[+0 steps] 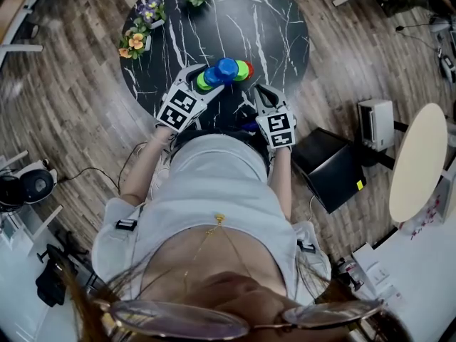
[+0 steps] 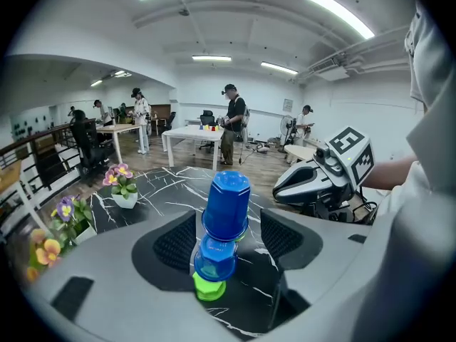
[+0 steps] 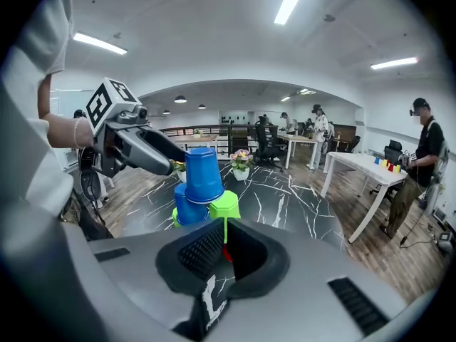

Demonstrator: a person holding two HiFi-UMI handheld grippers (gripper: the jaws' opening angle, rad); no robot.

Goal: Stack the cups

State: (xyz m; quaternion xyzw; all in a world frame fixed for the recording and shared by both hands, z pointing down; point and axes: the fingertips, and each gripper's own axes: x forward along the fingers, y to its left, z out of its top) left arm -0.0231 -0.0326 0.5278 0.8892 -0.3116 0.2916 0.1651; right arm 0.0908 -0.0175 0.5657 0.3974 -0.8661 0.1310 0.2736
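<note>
Near side of the tabletop (image 1: 285, 34): black marbled round top, flower pots (image 1: 137, 40) along its far left rim, cups bunched at the near edge in front of the person.
Left tongs (image 1: 206, 80): spread wide, one pad either side of the top blue cup, neither pressing on it as far as I can see.
Right tongs (image 1: 261, 91): pinched together, nothing in them, just right of the cups.
Cup pile: upturned cups built as a small pyramid, with the lower blue cup (image 3: 187, 206) and green cup (image 3: 225, 205) side by side, the left green cup (image 2: 209, 288) beyond, and a red cup (image 1: 249, 68) at the right.
Top blue cup (image 2: 226, 205): sits across the blue and green pair and seems to lean slightly.
Step, as I judge it: leaving the top cup standing free.
Doing it well: hold the left tongs wide and draw them straight back toward the person, brushing neither side. If the lean is real, square the cup first. Right tongs should stay off the base.
</note>
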